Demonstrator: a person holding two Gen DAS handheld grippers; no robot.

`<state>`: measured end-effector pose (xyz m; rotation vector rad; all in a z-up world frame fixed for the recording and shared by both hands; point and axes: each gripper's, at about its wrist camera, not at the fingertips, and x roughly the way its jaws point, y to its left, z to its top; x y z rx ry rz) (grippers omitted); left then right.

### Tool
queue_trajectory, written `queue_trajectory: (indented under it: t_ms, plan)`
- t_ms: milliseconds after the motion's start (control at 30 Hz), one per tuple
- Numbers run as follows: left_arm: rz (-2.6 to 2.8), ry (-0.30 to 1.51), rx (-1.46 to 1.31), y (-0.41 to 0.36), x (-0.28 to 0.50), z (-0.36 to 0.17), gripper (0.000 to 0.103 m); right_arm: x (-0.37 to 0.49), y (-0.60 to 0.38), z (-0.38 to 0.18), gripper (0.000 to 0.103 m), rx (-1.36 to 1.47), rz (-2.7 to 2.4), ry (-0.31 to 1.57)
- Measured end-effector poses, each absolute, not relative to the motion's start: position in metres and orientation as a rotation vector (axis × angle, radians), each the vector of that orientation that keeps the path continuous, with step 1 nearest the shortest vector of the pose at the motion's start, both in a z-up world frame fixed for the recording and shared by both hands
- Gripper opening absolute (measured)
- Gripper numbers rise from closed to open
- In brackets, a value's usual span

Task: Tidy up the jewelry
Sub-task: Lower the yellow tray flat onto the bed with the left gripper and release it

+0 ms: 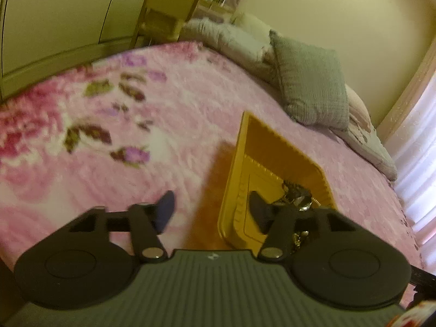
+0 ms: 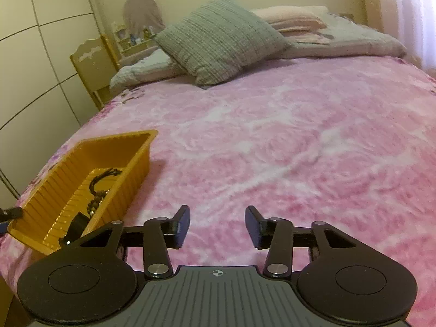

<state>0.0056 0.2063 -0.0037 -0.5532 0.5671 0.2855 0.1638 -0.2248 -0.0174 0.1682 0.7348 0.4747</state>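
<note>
On the pink floral blanket (image 2: 286, 136), jewelry (image 2: 98, 188) lies gathered inside the yellow tray (image 2: 130, 160), whose rim the spread, empty left gripper (image 1: 211, 209) straddles, while the right gripper (image 2: 217, 224) hovers unclenched and empty alongside.

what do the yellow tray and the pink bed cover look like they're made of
The ribbed yellow rectangular tray looks like thin moulded plastic with a slight sheen: its walls are evenly ribbed and the rim is rolled. The pink floral bed cover looks like soft plush fleece, matt, with a fuzzy, swirled nap; the exact fibre cannot be told.
</note>
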Motion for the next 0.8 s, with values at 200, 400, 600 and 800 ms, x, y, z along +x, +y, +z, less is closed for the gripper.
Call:
queue_trajectory:
  t_ms: [200, 400, 600, 800]
  plan:
    - [0.258, 0.529, -0.412, 0.179, -0.007, 0.024, 0.098, 0.15, -0.241, -0.011, 0.074, 0.199, 0.412, 0.754]
    - [0.202, 0.564, -0.328, 0.143, -0.012, 0.032, 0.103, 0.134, -0.255, -0.002, 0.079, 0.227, 0.362, 0.786]
    - [0.186, 0.621, -0.231, 0.101, -0.013, 0.03, 0.103, 0.112, -0.26, 0.009, 0.08, 0.235, 0.385, 0.781]
    - [0.17, 0.703, -0.202, 0.069, -0.013, 0.027, 0.103, 0.089, -0.258, 0.017, 0.08, 0.199, 0.414, 0.77]
